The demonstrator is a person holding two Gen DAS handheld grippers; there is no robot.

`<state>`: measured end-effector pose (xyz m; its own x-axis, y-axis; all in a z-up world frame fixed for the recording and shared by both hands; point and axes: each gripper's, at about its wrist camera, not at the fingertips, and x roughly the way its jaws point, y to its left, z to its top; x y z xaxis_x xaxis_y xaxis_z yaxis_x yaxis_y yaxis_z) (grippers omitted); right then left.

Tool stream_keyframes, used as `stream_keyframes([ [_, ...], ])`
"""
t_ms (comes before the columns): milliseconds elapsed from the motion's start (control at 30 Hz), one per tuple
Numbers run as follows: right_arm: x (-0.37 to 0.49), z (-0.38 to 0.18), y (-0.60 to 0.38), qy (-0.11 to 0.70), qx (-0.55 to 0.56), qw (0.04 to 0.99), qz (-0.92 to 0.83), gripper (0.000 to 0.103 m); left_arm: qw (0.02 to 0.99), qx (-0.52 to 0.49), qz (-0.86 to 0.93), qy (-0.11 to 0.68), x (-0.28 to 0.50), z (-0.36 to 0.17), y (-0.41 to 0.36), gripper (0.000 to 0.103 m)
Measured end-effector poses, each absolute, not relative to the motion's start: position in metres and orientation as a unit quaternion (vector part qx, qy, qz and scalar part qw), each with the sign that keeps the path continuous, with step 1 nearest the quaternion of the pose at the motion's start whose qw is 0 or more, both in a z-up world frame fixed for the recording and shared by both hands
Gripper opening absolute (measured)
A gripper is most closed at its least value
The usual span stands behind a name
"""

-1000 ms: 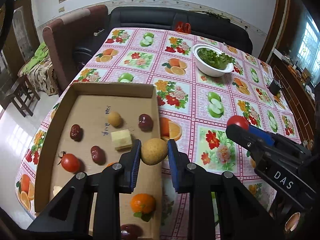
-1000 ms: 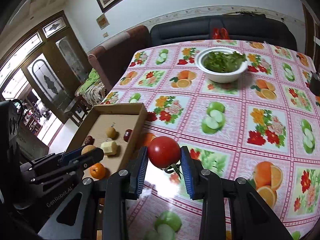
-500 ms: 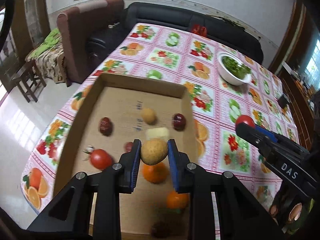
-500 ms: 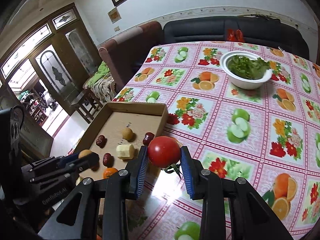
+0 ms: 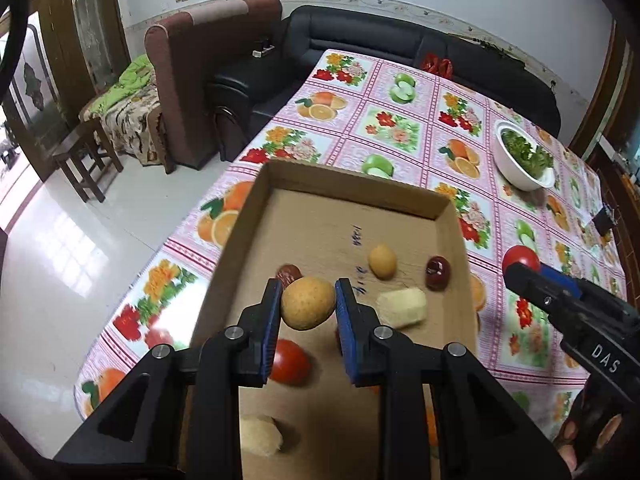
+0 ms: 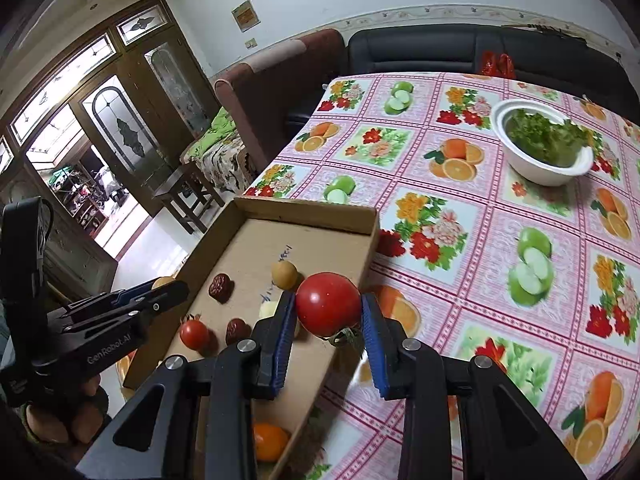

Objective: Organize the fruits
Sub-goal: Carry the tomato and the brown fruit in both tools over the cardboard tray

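Most fruit lies in the cardboard box (image 5: 240, 240); left gripper (image 5: 307, 307) pinches a potato (image 5: 307, 307), right gripper (image 6: 328, 312) a tomato (image 6: 328, 304), both unplaced.

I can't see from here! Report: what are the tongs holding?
Left tongs shut on potato. Right tongs shut on tomato. Both above cardboard tray. Nothing blocking.

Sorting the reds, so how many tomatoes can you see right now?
2: one tomato clamped in the right gripper, one small tomato lying in the cardboard box. Grippers may hide others.
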<state>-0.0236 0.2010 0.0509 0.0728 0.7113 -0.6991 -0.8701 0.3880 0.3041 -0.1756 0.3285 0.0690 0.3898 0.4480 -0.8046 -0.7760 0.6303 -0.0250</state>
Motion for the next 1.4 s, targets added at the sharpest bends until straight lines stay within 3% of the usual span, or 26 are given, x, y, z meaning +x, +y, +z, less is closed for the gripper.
stream_keyframes([
  [867, -0.001, 0.034, 0.285, 0.426, -0.114, 0.718, 0.538, 0.033, 0.796, -0.203, 0.378, 0.428, -0.133, 0.053, 0.384, 0.024],
  [1400, -0.005, 0.001, 0.320, 0.445, -0.161, 0.703, 0.531, 0.033, 0.764, -0.218, 0.382, 0.473, -0.102, 0.015, 0.411, 0.024],
])
